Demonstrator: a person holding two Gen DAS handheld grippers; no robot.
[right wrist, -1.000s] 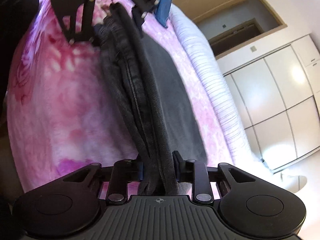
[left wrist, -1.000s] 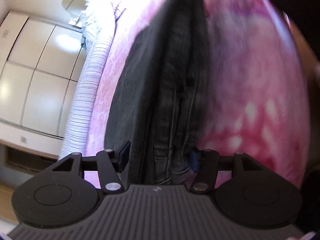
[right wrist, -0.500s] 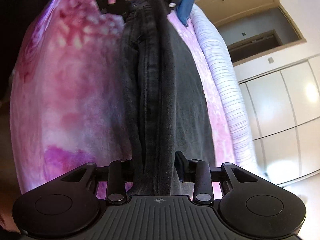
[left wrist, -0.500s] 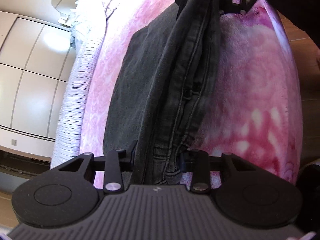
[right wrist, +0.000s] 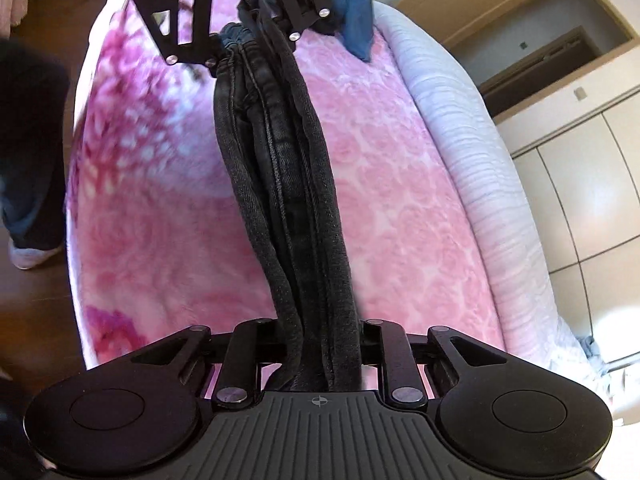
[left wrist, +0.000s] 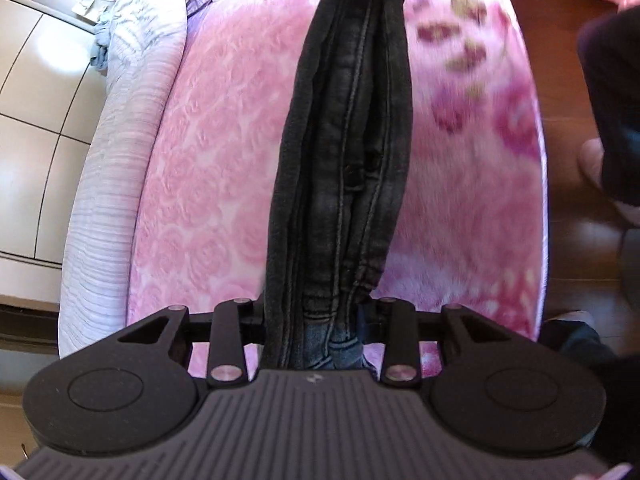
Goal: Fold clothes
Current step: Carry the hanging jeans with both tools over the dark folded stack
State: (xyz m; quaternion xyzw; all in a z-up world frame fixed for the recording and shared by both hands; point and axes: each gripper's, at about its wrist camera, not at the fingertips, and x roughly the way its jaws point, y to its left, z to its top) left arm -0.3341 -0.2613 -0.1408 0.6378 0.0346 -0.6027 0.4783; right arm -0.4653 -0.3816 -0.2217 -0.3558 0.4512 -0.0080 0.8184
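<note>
Here the black jeans hang stretched above the pink blanket, clamped at each end by the left gripper and right gripper. If either grip loosens, the stacked layers could slide apart.

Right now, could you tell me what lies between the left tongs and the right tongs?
Only the dark jeans, bunched lengthwise and clamped at each end by the left tongs and right tongs. Both wrist views show them stretched above the pink blanket.

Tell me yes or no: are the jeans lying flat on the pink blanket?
No. The jeans hang bunched and stretched between the right gripper and left gripper, above the blanket.
</note>
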